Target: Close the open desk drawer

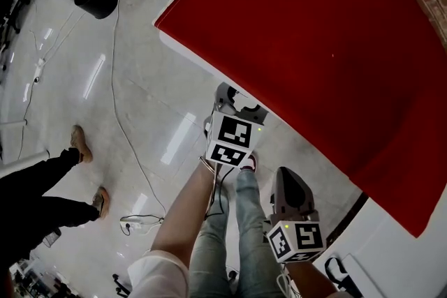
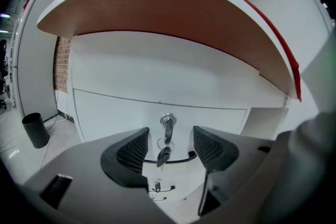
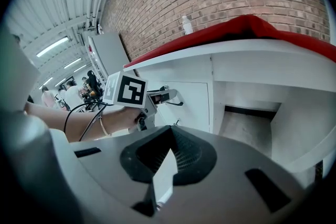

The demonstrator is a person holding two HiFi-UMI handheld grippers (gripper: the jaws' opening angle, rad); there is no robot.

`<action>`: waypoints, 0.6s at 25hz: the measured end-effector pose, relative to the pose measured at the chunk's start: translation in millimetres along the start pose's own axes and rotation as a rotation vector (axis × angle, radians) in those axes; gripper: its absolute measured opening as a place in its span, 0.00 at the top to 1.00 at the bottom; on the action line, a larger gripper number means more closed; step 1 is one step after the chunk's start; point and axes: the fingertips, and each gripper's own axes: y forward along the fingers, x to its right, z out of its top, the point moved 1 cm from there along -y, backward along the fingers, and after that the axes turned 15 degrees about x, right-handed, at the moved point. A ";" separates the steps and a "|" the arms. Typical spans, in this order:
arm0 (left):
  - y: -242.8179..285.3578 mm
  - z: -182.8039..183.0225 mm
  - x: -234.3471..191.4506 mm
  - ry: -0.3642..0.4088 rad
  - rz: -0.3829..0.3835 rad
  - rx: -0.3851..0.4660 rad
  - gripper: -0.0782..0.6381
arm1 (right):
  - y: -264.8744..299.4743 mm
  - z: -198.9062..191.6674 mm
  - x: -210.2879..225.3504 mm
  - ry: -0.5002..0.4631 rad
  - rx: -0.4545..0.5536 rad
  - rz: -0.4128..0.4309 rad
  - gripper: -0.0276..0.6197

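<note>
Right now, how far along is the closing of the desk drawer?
Done: in the right gripper view the drawer front looks about flush with the desk, though I am unsure. In hand: the left gripper, jaws apart, faces its lock and handle. Left: perhaps a final push; the right gripper is shut, idle.

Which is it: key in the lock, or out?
In: the key sits in the round lock, a second key dangling below it.

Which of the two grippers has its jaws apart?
The left gripper: its jaws stand apart, facing a lock with a key in it. On the right gripper the jaws meet at their tips.
</note>
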 end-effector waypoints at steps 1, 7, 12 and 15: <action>0.2 0.3 0.1 0.000 -0.001 0.001 0.51 | -0.1 -0.2 0.9 0.000 -0.001 -0.001 0.96; 1.2 -3.5 0.0 0.021 -0.001 -0.003 0.51 | 1.3 -2.1 -0.2 -0.004 -0.004 0.002 0.96; 1.6 -6.7 -1.3 0.035 -0.001 -0.001 0.54 | 2.4 -4.4 -3.2 -0.006 -0.007 0.003 0.96; 0.5 -5.7 0.4 0.013 -0.003 -0.004 0.54 | 2.3 -4.9 -6.8 -0.005 -0.009 0.009 0.96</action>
